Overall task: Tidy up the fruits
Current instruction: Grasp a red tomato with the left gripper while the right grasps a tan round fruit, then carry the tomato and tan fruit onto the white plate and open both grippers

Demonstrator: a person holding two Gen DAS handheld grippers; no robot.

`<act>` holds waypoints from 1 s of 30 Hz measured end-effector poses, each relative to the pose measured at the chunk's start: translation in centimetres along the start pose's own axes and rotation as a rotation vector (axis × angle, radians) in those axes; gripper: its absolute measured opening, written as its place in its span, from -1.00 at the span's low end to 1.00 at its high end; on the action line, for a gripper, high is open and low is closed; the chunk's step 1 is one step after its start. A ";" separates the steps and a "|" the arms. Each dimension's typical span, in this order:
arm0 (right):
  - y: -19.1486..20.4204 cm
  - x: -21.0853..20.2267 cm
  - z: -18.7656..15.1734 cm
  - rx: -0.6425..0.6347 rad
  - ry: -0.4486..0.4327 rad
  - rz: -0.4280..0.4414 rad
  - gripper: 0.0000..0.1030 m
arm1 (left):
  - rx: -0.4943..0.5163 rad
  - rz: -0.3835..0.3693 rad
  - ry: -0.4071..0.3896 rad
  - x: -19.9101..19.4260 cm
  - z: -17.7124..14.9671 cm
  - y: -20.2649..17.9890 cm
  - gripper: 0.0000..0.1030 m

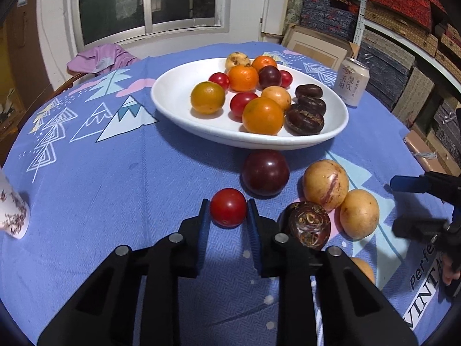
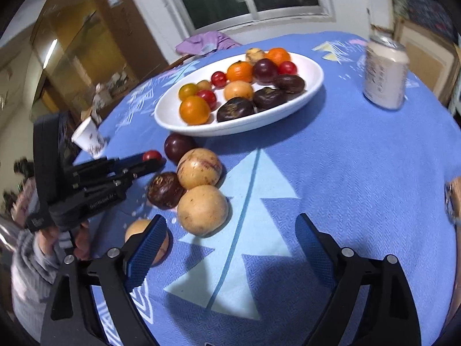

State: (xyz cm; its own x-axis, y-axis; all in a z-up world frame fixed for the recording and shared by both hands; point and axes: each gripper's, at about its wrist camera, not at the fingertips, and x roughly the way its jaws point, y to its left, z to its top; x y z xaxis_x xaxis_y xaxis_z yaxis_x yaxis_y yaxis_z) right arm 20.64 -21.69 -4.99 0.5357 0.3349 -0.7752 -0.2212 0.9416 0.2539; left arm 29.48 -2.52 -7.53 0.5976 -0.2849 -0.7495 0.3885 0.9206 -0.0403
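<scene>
While the left gripper clamps a red tomato, a lift toward the white dish follows; the right gripper gapes empty.

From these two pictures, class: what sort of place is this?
Probably a home room used partly for storage: a cloth-covered table with a white dish of fruit, a window, and shelves of stacked boxes.
</scene>
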 end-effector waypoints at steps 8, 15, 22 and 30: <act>0.5 1.0 -0.2 -0.038 0.003 -0.034 0.46 | -0.027 0.011 0.002 -0.2 -0.3 0.2 -0.51; 1.8 1.6 -0.2 -0.085 0.000 -0.020 0.33 | -0.038 -0.018 0.024 0.9 0.5 0.3 -0.47; 2.1 1.6 -0.4 -0.083 0.009 0.039 -0.08 | -0.051 -0.038 0.013 0.9 0.7 0.4 -0.51; 2.1 1.3 -0.6 -0.069 0.001 0.044 -0.15 | -0.048 -0.011 -0.034 -0.3 0.2 0.3 -0.52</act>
State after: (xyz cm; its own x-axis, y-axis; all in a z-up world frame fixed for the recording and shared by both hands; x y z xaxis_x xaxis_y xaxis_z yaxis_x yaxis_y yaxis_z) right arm 20.42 -19.27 -5.80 0.5235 0.3762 -0.7645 -0.3004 0.9211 0.2475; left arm 29.56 -2.24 -7.16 0.6172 -0.3028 -0.7262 0.3610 0.9291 -0.0805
